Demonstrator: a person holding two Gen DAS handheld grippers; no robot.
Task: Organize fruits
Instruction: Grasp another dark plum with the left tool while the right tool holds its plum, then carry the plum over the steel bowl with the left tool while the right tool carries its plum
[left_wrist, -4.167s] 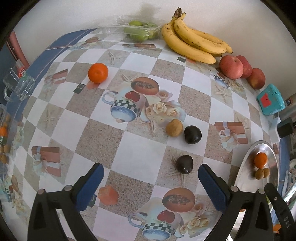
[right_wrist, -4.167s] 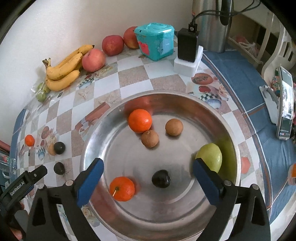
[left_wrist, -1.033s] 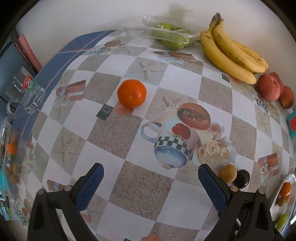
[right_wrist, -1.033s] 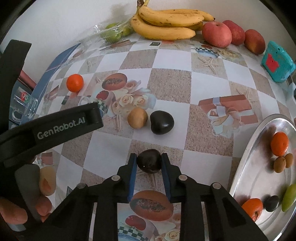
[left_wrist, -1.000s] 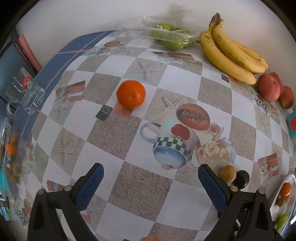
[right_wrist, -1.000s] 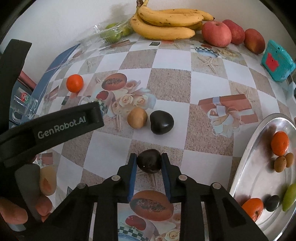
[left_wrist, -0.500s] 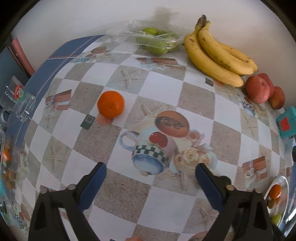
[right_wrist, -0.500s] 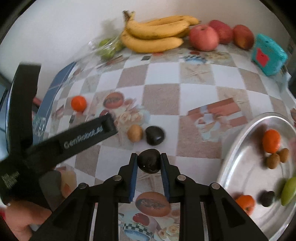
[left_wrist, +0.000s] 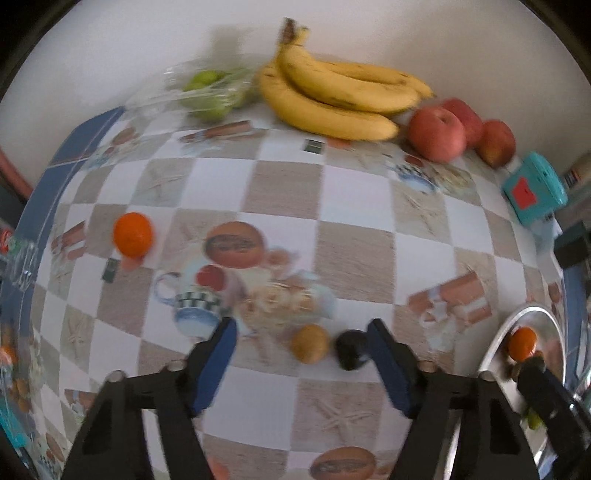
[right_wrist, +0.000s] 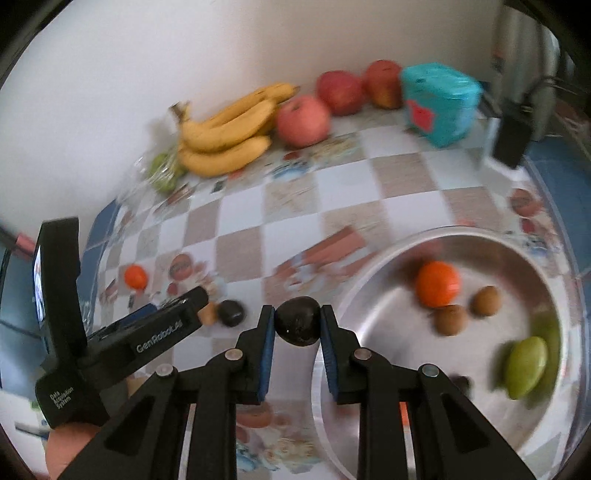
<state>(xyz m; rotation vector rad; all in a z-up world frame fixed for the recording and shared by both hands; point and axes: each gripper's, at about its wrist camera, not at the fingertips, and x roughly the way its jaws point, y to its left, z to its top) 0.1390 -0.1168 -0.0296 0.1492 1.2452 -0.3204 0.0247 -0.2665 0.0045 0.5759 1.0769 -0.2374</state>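
— Left gripper (left_wrist: 301, 341) first: how does it stand?

— Pointing steeply down at the checked tablecloth (left_wrist: 354, 229), low centre of the left wrist view, its blue pads (left_wrist: 218, 354) closing in. A brown round fruit (left_wrist: 309, 343) and a dark fruit (left_wrist: 351, 349) lie between them on the cloth, side by side; neither pad presses on the brown one, and the dark one sits right at the right-hand pad, where blur hides any contact.

— And further right?

— The right gripper (right_wrist: 297, 325), low centre of its own view, is clamped on a dark, dull, roundish fruit (right_wrist: 298, 320), held clear of the cloth just left of the steel tray's rim (right_wrist: 369, 280).

— What's in the tray?

— An orange (right_wrist: 437, 283), two small brown fruits (right_wrist: 450, 319), a green one (right_wrist: 526, 363) at lower right and a small dark one near the gripper's arm.

— Elsewhere?

— A lone orange (left_wrist: 132, 234) at middle left of the left view; bananas (left_wrist: 332, 94) and red apples (left_wrist: 436, 134) along the wall at the top.
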